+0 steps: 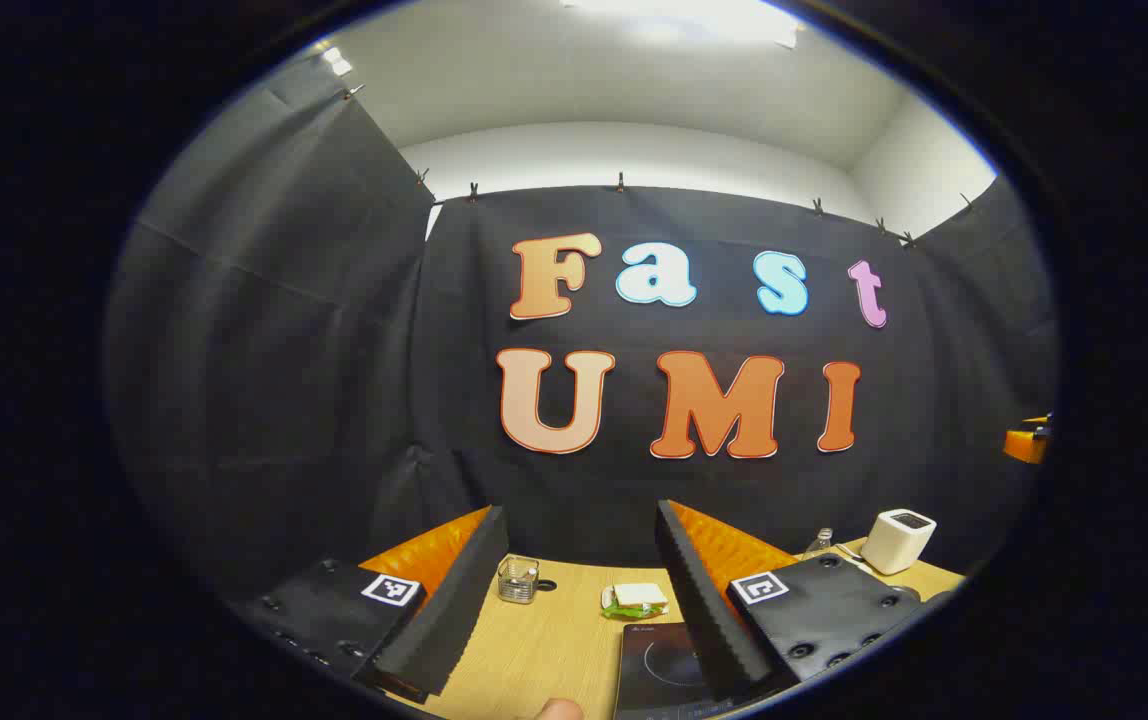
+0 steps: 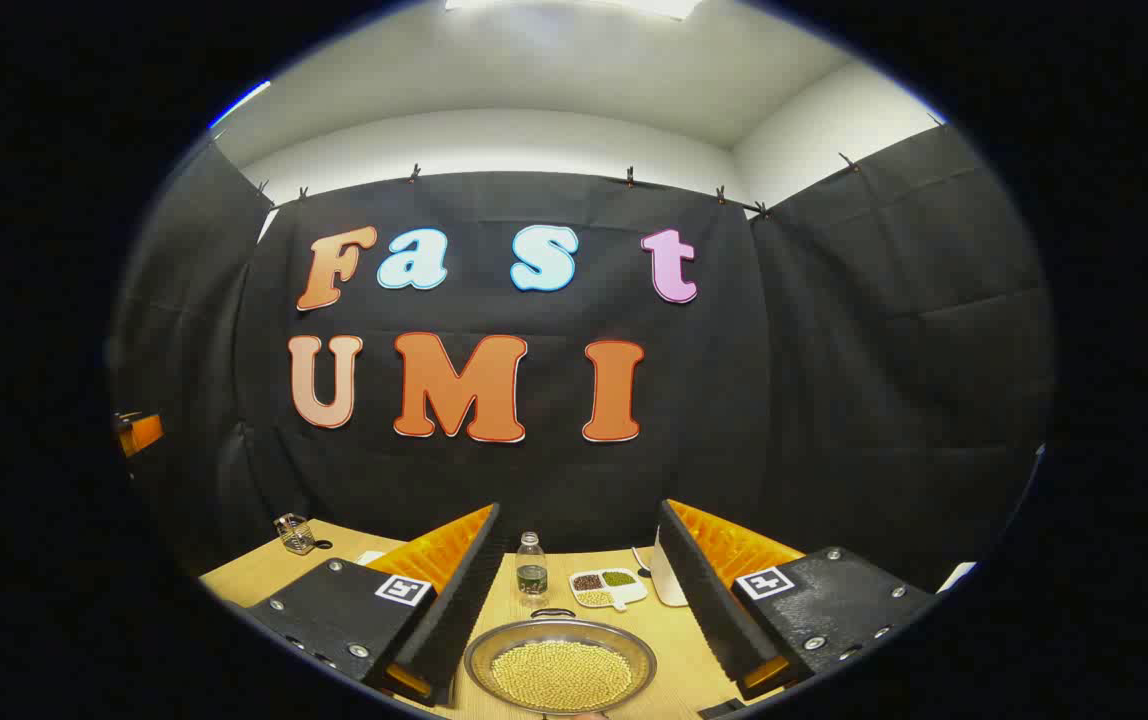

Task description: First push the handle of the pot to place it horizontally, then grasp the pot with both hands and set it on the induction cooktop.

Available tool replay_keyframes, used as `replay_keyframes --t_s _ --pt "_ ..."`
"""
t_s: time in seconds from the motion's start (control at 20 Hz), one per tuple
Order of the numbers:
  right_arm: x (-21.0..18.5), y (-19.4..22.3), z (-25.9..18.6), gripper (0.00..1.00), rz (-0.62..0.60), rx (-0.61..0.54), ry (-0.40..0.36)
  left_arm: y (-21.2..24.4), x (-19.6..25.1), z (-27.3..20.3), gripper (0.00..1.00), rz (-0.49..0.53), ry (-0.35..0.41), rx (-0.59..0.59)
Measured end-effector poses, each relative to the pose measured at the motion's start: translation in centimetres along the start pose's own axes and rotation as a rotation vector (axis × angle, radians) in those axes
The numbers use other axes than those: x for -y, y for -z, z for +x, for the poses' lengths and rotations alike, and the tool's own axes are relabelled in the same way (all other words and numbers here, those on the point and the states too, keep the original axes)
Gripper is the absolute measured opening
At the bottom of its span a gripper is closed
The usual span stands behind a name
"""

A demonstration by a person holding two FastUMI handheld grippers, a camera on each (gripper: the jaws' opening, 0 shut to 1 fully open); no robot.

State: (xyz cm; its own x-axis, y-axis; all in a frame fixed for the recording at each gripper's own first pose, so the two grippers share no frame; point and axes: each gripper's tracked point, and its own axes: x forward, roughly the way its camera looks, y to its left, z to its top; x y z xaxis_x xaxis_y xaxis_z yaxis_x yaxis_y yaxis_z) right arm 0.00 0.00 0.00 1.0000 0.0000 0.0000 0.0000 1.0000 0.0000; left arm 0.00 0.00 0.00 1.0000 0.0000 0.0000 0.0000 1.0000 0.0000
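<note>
Black cloth walls close off the booth behind a pale wooden table (image 1: 544,640).

Left gripper view: the left gripper (image 1: 579,610) has its jaws spread wide with nothing between them, hanging above the table. At about 5 o'clock, low in the view, the dark induction cooktop (image 1: 656,660) lies flat on the table, its right side hidden behind the right finger. Beyond it sits a small green and white packet (image 1: 636,600), and at 11 o'clock from that a small glass container (image 1: 518,578). Far off at 3 o'clock stands a white box-shaped appliance (image 1: 897,540).

Right gripper view: the right gripper (image 2: 579,600) is likewise wide open and empty. At 6 o'clock, between its fingers, the round metal pot (image 2: 560,664) rests on the table, filled with small yellow beads. Its handle (image 2: 553,613) shows at the far rim. Behind the pot stand a clear bottle (image 2: 531,568) and, to its right, a white divided dish (image 2: 609,588) of beans.
</note>
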Motion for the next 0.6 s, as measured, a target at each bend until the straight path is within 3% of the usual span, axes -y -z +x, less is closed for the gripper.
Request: replay_keyframes --t_s 0.05,0.1,0.25,0.3,0.35,0.4,0.55,0.6 --pt "-0.06 -0.01 0.14 0.88 -0.001 0.001 -0.001 -0.14 0.05 -0.02 0.98 0.004 -0.001 0.003" --pt "-0.05 -0.08 0.21 0.95 -0.002 0.002 0.000 -0.34 0.06 -0.25 0.98 0.009 -0.004 0.006" --pt "-0.08 -0.22 0.36 1.00 0.002 0.009 -0.002 -0.76 0.09 -0.41 0.98 0.006 0.000 0.019" --pt "-0.17 -0.34 0.37 0.95 0.006 0.015 -0.009 -0.83 -0.02 -0.43 0.98 0.007 0.001 0.022" --pt "-0.34 -0.42 0.40 1.00 0.010 0.017 -0.015 -0.91 -0.07 -0.47 0.98 0.010 0.001 0.024" --pt "-0.38 -0.28 0.45 0.95 0.013 0.013 -0.016 -0.94 -0.09 -0.46 0.98 0.011 0.000 0.025" --pt "-0.37 -0.01 0.60 0.95 0.010 0.005 -0.019 -0.73 -0.06 -0.33 0.98 0.008 -0.006 0.019" --pt "-0.32 -0.05 0.53 1.00 0.000 0.009 -0.020 -0.72 -0.17 -0.33 0.99 0.008 -0.008 0.016"
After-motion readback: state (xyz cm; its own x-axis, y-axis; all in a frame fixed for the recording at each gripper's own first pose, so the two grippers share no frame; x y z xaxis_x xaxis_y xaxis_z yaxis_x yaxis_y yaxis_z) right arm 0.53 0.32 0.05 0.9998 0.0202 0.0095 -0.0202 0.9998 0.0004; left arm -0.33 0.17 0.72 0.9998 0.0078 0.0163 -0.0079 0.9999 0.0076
